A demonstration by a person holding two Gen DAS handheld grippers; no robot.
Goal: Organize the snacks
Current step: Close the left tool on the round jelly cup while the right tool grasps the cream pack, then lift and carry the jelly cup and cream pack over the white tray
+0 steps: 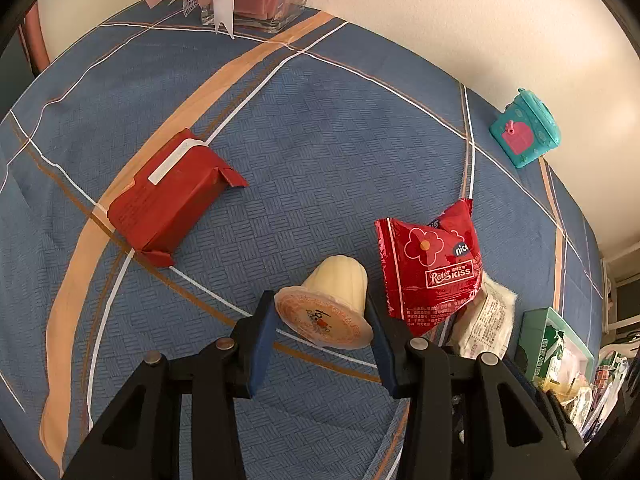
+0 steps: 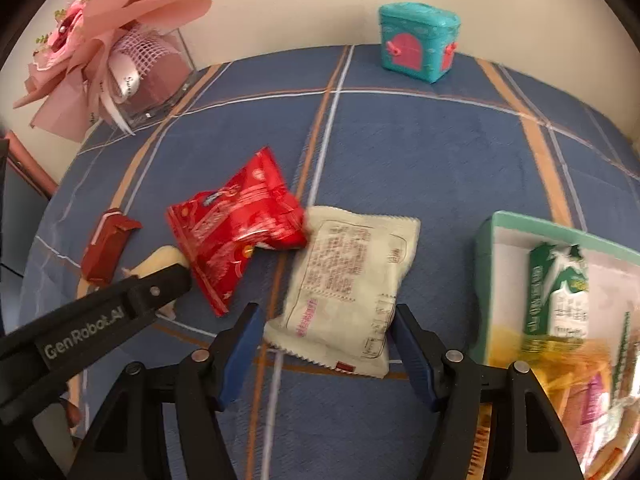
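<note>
**Two grippers close in on loose snacks bound for the green box**

From the left wrist camera, the left gripper (image 1: 324,320) has its blue-padded jaws spread to either side of a pale yellow fluted plastic jelly cup (image 1: 334,300) lying on its side on the blue plaid tablecloth (image 1: 320,140); the pads look to be at or just off the rim of the peach foil lid, whose print is too small to read, so a firm grip is not yet certain. Just beside it, a glossy red foil snack pouch (image 1: 430,264) reads "nice" and "Rater KISS" (small print below is illegible). A dark red paper carton (image 1: 168,200) lies well apart to the left. The likely next move is to close on the cup without crushing its thin wall, then carry it to the box

From the right wrist camera, the right gripper (image 2: 326,344) stands open, its jaws flanking the near end of a flat cream-white plastic sachet (image 2: 348,280) printed with dense text that cannot be made out. The sachet's far corner touches the red pouch. To the right, an open green-rimmed cardboard box (image 2: 486,248) already holds a green-and-white carton (image 2: 560,292) and blurred wrappers. The other gripper's arm reads "GenRobot.AI". The sachet appears next in line; a thin, limp pack calls for a low, square pinch
</note>
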